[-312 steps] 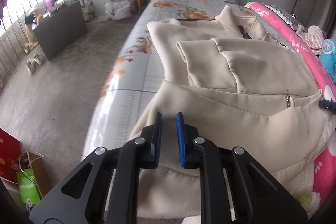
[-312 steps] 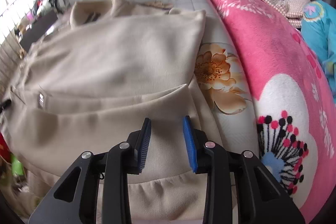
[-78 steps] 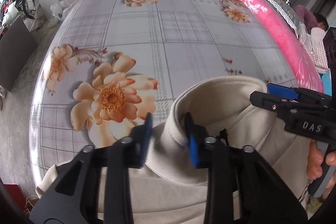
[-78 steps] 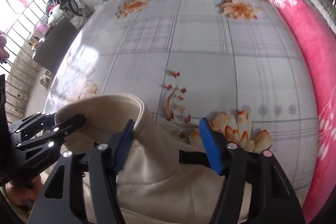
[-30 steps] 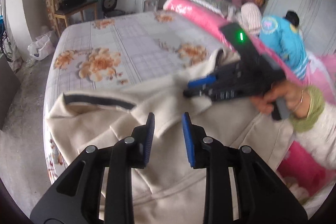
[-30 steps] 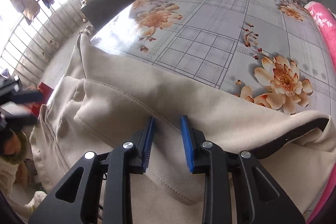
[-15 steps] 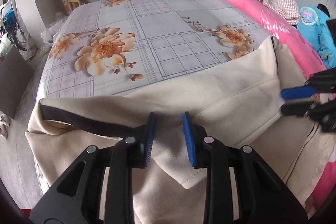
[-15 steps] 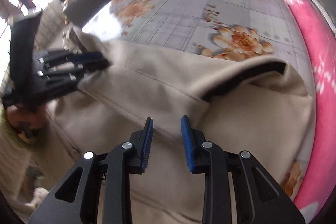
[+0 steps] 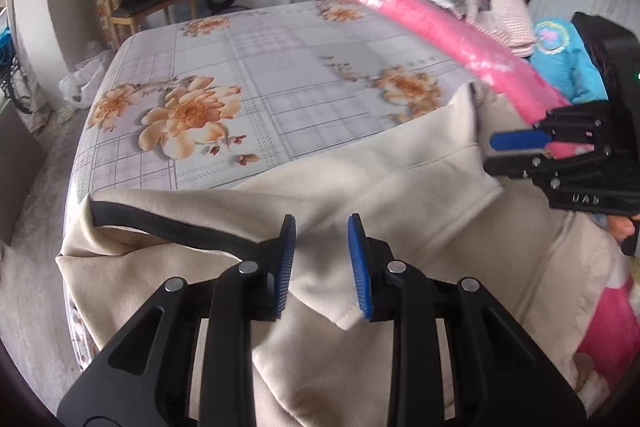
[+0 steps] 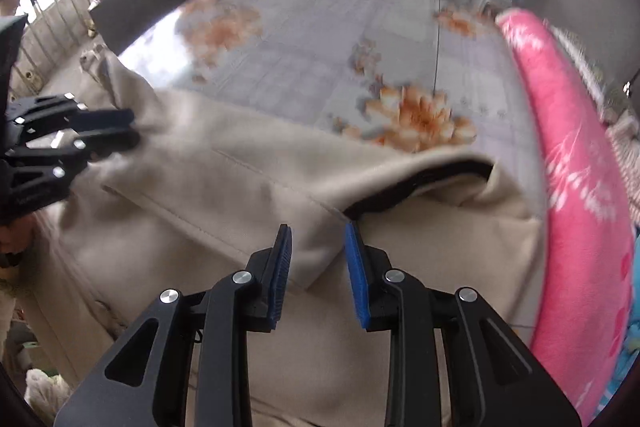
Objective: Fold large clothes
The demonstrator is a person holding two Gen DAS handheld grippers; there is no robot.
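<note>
The beige jacket [image 9: 400, 195] lies across the near end of the bed [image 9: 280, 67], folded over on itself, with a dark band [image 9: 172, 227] of lining showing along its upper fold and the floral sheet bare beyond it. Your left gripper [image 9: 322, 263] sits low over the jacket's near part with a doubled flap of the cloth running up between its 2 blue pads; the pads stand a little apart and seem to pinch that fold, though the contact itself is hard to make out. Your right gripper [image 10: 318, 267] has a corner of the same flap between its pads in the same narrow grip, just beside the dark band [image 10: 420, 187]. A pink blanket [image 10: 580, 187] runs along the bed's right side, next to the jacket's edge.
</note>
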